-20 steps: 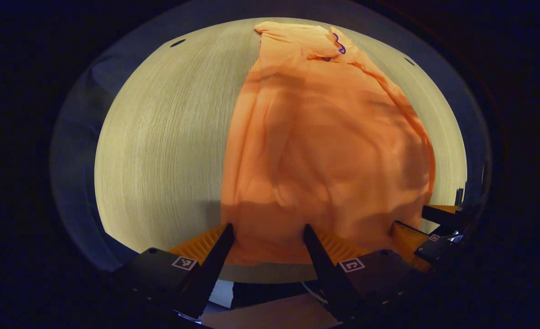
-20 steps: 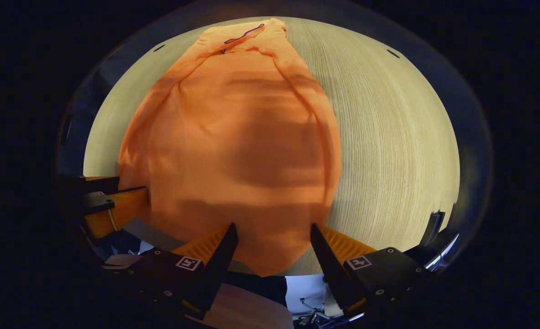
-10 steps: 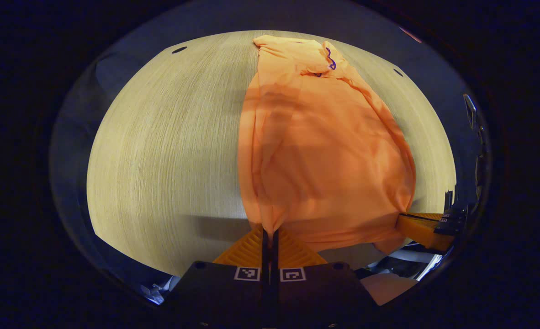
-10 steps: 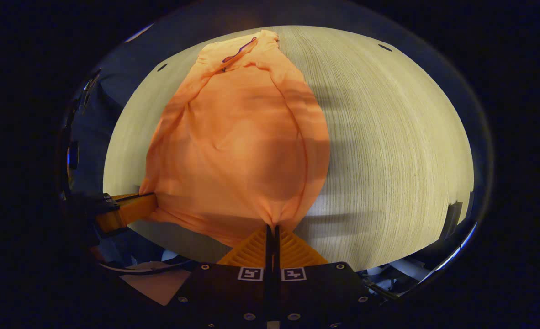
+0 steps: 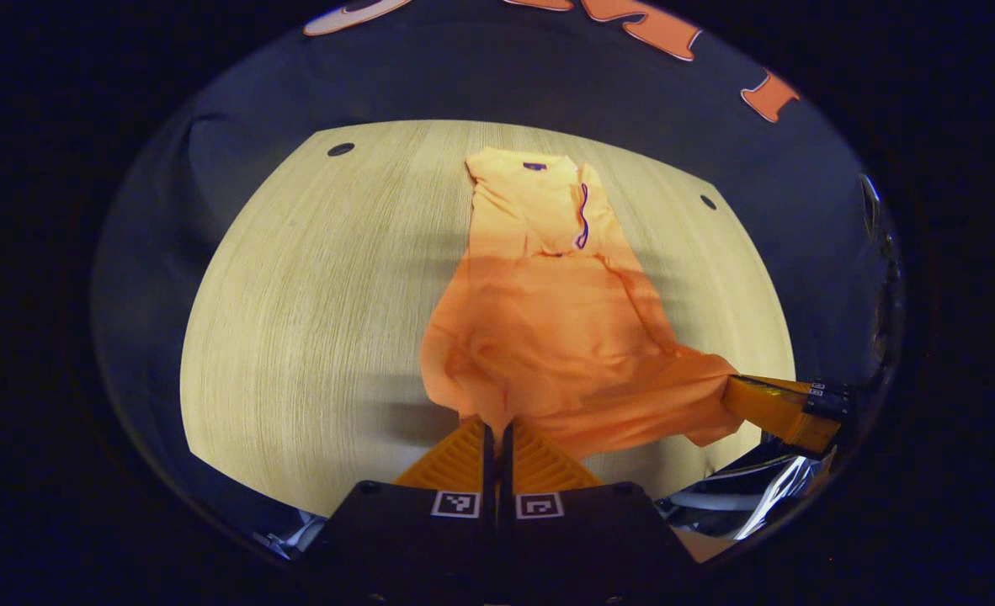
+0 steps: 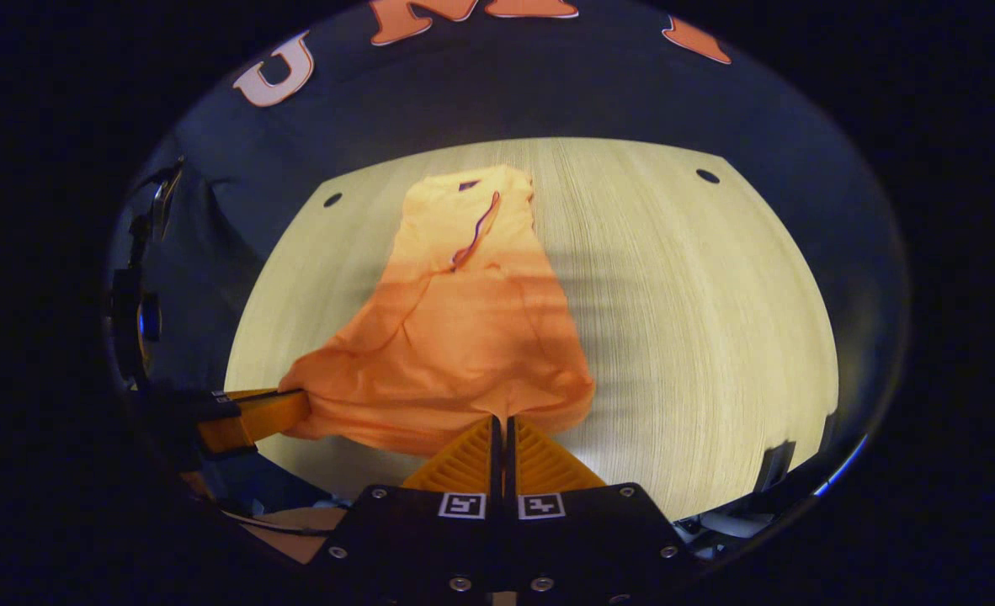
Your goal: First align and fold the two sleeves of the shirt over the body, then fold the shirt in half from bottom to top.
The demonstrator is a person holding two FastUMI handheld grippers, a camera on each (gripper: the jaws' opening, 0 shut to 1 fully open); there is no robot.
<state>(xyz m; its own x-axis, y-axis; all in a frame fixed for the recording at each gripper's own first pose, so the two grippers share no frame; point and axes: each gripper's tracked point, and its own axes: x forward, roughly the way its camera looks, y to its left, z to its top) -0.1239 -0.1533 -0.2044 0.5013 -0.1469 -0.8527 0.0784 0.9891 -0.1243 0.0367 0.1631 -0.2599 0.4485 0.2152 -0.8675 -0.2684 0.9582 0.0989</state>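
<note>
An orange shirt [image 5: 548, 328] lies lengthwise on the pale wooden table [image 5: 312, 320], collar end far from me, sleeves folded in over the body. Its near hem is lifted off the table. My left gripper [image 5: 496, 427] is shut on the hem's left corner. My right gripper [image 6: 499, 421] is shut on the hem's right corner of the shirt [image 6: 455, 345]. In the left gripper view the right gripper [image 5: 788, 408] shows at the right, pinching the cloth. In the right gripper view the left gripper [image 6: 249, 417] shows at the left, holding the other corner.
Dark booth cloth rises behind the table's far edge [image 5: 497, 126]. Small dark holes [image 5: 340, 150] mark the tabletop's far corners. Bare wood [image 6: 716, 337] lies on both sides of the shirt.
Both grippers closed on the shirt's bottom hem, then rose and pulled back. The hem now hangs off the table and the far booth wall has come into view.
</note>
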